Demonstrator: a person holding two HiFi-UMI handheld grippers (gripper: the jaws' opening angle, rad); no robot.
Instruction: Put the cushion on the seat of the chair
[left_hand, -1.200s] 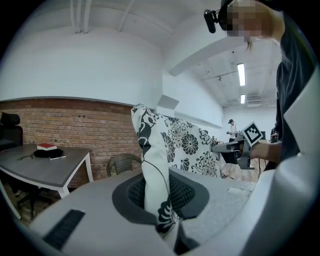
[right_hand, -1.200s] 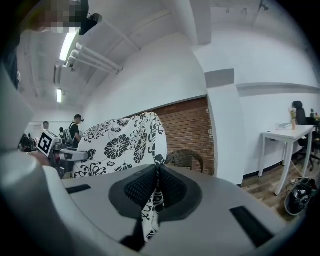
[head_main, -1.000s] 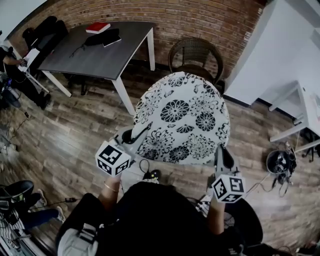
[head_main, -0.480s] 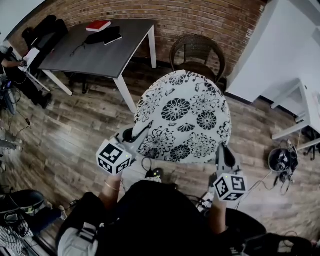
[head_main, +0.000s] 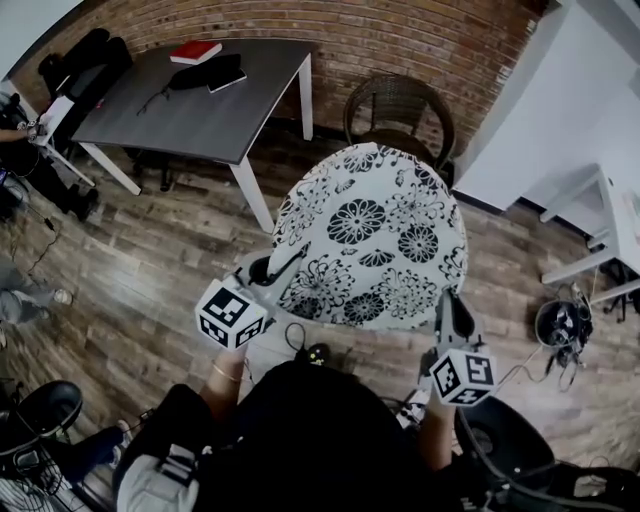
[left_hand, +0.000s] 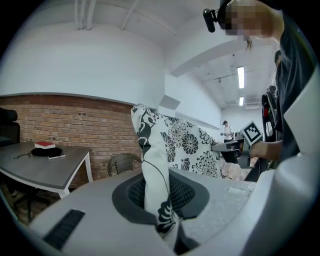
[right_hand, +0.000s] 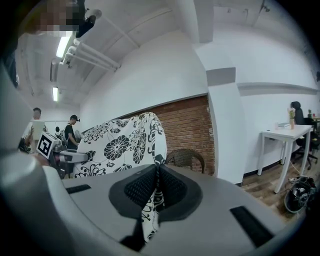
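Overhead, in the head view, we see the floral cushion (head_main: 370, 235) held up in the air on the near side of the wicker chair (head_main: 398, 103). It hides the chair's front edge and is not on the seat. The left hand-held gripper (head_main: 268, 272) has the cushion's left edge and the right hand-held gripper (head_main: 452, 308) its right edge. A grey bench (head_main: 200, 110) carrying a red book (head_main: 196, 52) stands to the left of the chair, along the brick wall (head_main: 400, 35) behind it. In the left gripper view, we find the jaws clenched on a fold of the cushion's edge, with the chair beyond the cushion and apart from it. In the right gripper view, the jaws are pinched tight on the patterned fabric, and the chair shows farther off, just right of the cushion.
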